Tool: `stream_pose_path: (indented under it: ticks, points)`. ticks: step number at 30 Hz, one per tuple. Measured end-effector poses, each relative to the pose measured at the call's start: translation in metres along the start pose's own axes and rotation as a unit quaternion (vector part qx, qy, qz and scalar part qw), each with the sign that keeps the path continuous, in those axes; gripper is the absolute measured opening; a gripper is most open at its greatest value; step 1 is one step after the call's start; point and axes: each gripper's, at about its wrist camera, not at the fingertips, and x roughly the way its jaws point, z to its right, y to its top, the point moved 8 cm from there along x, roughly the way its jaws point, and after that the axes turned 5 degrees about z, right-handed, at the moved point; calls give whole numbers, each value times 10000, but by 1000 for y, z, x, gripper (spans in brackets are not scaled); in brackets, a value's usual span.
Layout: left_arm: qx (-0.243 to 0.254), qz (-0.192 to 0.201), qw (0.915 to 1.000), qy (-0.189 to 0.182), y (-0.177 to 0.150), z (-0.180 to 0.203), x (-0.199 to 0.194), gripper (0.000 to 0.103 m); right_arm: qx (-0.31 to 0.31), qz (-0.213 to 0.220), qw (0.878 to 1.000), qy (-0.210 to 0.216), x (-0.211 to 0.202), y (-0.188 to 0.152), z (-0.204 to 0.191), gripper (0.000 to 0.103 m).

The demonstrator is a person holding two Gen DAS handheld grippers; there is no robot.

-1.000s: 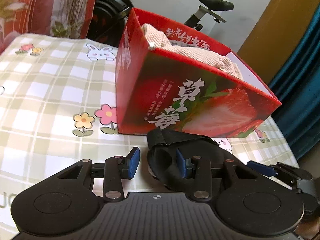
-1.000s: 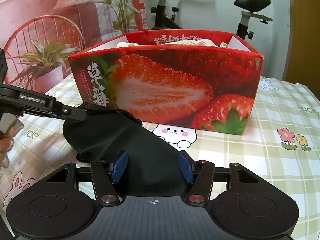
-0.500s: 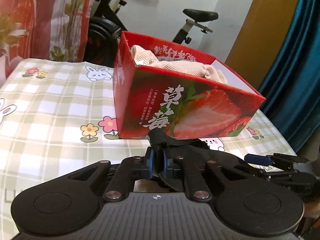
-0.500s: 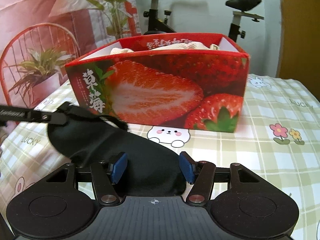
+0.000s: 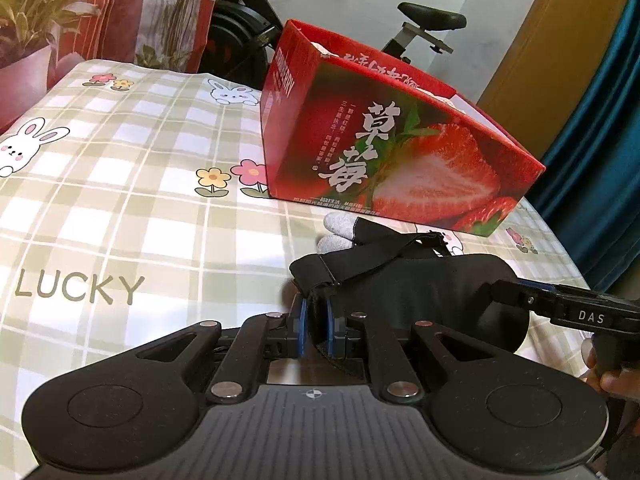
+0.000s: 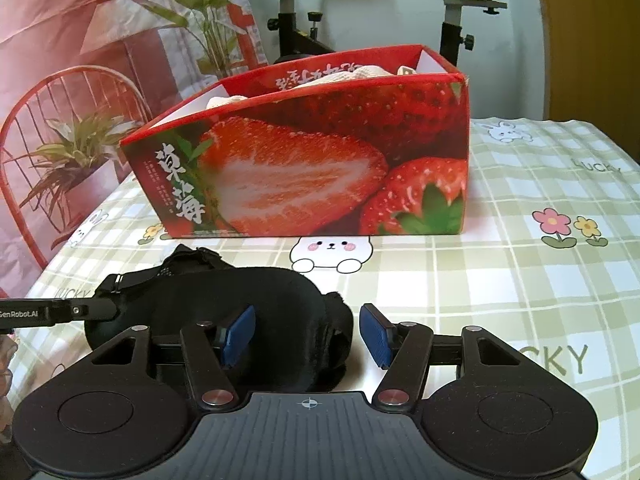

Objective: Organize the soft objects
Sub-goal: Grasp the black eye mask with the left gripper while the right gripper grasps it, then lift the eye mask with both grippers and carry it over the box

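Observation:
A black eye mask (image 5: 416, 284) with a strap lies on the checked tablecloth in front of a red strawberry box (image 5: 400, 152). My left gripper (image 5: 314, 330) is shut on the mask's left end. In the right wrist view the mask (image 6: 280, 300) lies between and under my open right gripper (image 6: 308, 338), whose blue pads stand apart on either side of its right end. The left gripper's fingers (image 6: 80, 312) reach in from the left. The box (image 6: 320, 168) holds beige knit cloth (image 6: 348, 78).
Black gloves with grey fingertips (image 5: 340, 232) lie just behind the mask. The table (image 5: 120, 184) has a checked cloth with rabbits and flowers. An exercise bike (image 6: 304, 12), a red chair (image 6: 64, 132) and a blue curtain (image 5: 600, 160) stand around it.
My left gripper closed on the mask's left end and pulled it back from the box, stretching it flat. My right gripper stayed open over the mask's right end.

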Motion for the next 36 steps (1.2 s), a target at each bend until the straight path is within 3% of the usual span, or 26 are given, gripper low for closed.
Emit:
stream_pose_path:
  ticks: [6, 15, 20, 23, 24, 28, 30, 36]
  points:
    - [42, -154, 9999, 23, -15, 1, 4, 11, -80, 96, 9999, -82, -9, -1, -2, 54]
    - [79, -119, 9999, 29, -16, 1, 7, 11, -75, -112, 9999, -82, -10, -8, -4, 54]
    - [75, -121, 9999, 25, -16, 0, 7, 11, 223, -303, 9993, 0, -7, -17, 1, 53]
    - [66, -131, 9999, 16, -16, 1, 7, 11, 272, -276, 9992, 124, -9, -15, -2, 39]
    - [72, -140, 9999, 12, -16, 1, 6, 11, 205, -254, 9994, 119, -11, -14, -4, 30]
    - [129, -31, 9999, -1, -12, 4, 1, 11, -24, -132, 9998, 113, -18, -3, -8, 17]
    - [152, 98, 9998, -64, -6, 7, -5, 11, -61, -29, 9999, 141, -24, 3, -10, 12]
    - [381, 554, 9975, -196, 20, 24, -23, 9, -375, 316, 9986, 215, -41, 27, -22, 10]
